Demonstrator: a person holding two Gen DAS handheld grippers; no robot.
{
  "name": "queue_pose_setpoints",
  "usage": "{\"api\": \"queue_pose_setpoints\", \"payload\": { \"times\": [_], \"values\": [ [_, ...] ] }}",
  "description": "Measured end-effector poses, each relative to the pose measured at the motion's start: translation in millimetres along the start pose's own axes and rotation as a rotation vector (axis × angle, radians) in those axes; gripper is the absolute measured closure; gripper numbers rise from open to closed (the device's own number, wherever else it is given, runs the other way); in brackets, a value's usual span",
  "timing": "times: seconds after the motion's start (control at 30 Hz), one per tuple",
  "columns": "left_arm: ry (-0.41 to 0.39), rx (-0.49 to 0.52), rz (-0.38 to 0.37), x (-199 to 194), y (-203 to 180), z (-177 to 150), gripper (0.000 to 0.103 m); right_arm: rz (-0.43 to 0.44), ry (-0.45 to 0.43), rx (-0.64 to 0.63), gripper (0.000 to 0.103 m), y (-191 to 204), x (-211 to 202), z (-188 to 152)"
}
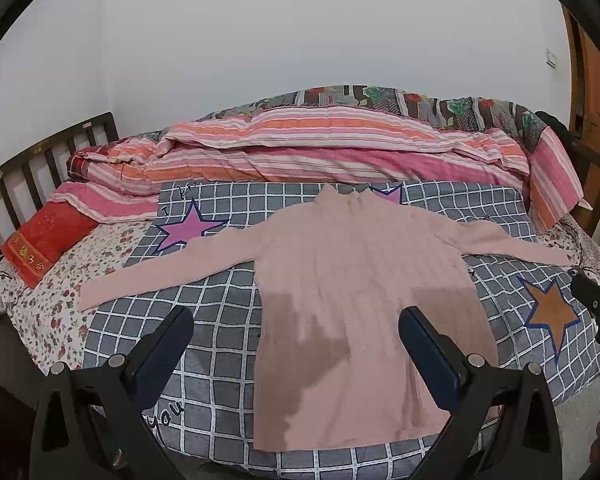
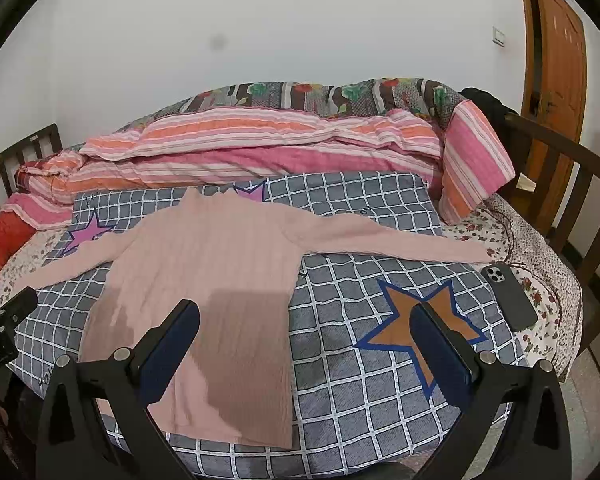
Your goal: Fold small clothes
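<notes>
A small pink ribbed long-sleeved sweater lies flat on a grey checked blanket, collar far, hem near, both sleeves spread out sideways. It also shows in the right wrist view. My left gripper is open and empty, held above the sweater's lower body. My right gripper is open and empty, above the sweater's right hem edge and the blanket. The right gripper's body shows at the right edge of the left wrist view.
A striped pink and orange quilt is bunched along the far side of the bed. A red pillow lies far left. A dark phone lies at the blanket's right. Wooden bed rails flank both sides. A wooden door stands far right.
</notes>
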State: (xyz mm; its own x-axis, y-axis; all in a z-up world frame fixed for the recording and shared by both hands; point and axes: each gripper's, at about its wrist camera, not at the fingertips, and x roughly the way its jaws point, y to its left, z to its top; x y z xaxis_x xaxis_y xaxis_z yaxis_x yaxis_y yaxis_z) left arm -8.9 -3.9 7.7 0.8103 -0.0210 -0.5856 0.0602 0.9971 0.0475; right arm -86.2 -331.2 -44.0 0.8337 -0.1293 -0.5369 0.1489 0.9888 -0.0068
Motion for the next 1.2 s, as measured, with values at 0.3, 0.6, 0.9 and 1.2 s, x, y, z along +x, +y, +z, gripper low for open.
{"api": "queue_pose_setpoints", "payload": {
  "times": [0.3,0.6,0.9,1.2],
  "values": [
    [-0.002,0.001,0.0,-2.2,-0.3,0.7,0.0,0.008,-0.005,-0.001,0.0,1.8,-2.2,-0.2],
    [-0.002,0.001,0.0,-2.8,-1.4,1.4,0.0,0.016,-0.013,-0.001,0.0,2.9,-5.2,0.6],
    [-0.004,0.001,-0.004,-5.2,-1.8,3.0,0.0,0.02,-0.014,0.005,0.0,3.0,-6.1,1.7],
    [-0.011,-0.002,-0.016,-8.3,0.4,4.2,0.0,0.022,-0.014,0.004,0.0,2.8,-6.2,1.7]
  ]
}}
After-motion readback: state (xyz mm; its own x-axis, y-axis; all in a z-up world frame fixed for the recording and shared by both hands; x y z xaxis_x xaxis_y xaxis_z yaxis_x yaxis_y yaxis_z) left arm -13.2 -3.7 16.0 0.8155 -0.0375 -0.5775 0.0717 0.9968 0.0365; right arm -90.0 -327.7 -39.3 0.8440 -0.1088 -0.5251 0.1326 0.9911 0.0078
